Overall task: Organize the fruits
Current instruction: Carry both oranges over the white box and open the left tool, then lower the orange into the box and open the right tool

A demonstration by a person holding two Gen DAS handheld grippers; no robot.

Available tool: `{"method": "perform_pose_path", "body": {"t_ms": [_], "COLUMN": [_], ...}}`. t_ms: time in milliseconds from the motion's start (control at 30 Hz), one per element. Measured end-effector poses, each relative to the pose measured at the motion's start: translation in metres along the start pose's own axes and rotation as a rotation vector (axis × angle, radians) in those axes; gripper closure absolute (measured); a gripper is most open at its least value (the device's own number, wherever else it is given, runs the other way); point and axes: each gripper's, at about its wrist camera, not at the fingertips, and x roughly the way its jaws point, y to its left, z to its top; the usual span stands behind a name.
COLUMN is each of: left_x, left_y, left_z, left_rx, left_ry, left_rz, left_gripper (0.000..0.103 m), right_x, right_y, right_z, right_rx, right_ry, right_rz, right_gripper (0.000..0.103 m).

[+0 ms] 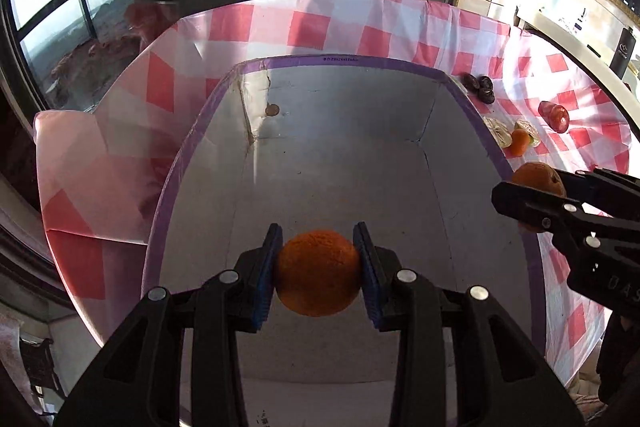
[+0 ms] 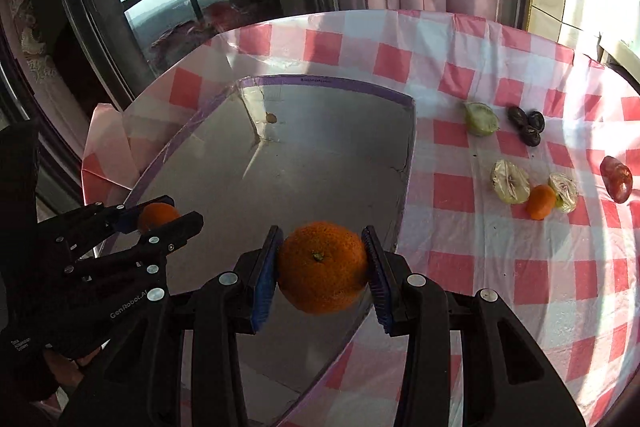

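My left gripper (image 1: 318, 273) is shut on an orange (image 1: 318, 273) and holds it above the floor of a white box with a purple taped rim (image 1: 340, 61). My right gripper (image 2: 322, 267) is shut on a second orange (image 2: 322, 267) over the box's right rim (image 2: 408, 163). Each gripper shows in the other's view: the right one (image 1: 536, 195) with its orange (image 1: 538, 177) at the box's right edge, the left one (image 2: 160, 219) with its orange (image 2: 158, 215) at the box's left side.
On the red-checked tablecloth (image 2: 500, 287) right of the box lie a small tangerine (image 2: 540, 201), pale cut fruit halves (image 2: 510, 181), a green fruit (image 2: 480, 119), dark fruits (image 2: 528, 125) and a red fruit (image 2: 616, 179). A window stands behind the table.
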Motion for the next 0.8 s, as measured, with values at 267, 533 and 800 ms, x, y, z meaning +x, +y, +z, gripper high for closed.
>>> {"method": "perform_pose_path", "body": {"t_ms": [267, 533, 800], "left_x": [0.017, 0.018, 0.028], "left_y": [0.031, 0.012, 0.010], "left_z": [-0.028, -0.034, -0.032], "left_rx": [0.025, 0.113, 0.100], "left_ry": [0.110, 0.118, 0.152], "left_rz": [0.052, 0.030, 0.069], "left_gripper": [0.066, 0.041, 0.025], "right_x": [0.076, 0.082, 0.069], "right_y": [0.072, 0.069, 0.068], "right_z": [-0.027, -0.053, -0.060], "right_rx": [-0.203, -0.193, -0.199], "right_ry": [0.320, 0.404, 0.403], "right_rz": [-0.088, -0.128, -0.119], "right_gripper": [0.062, 0.059, 0.053]}}
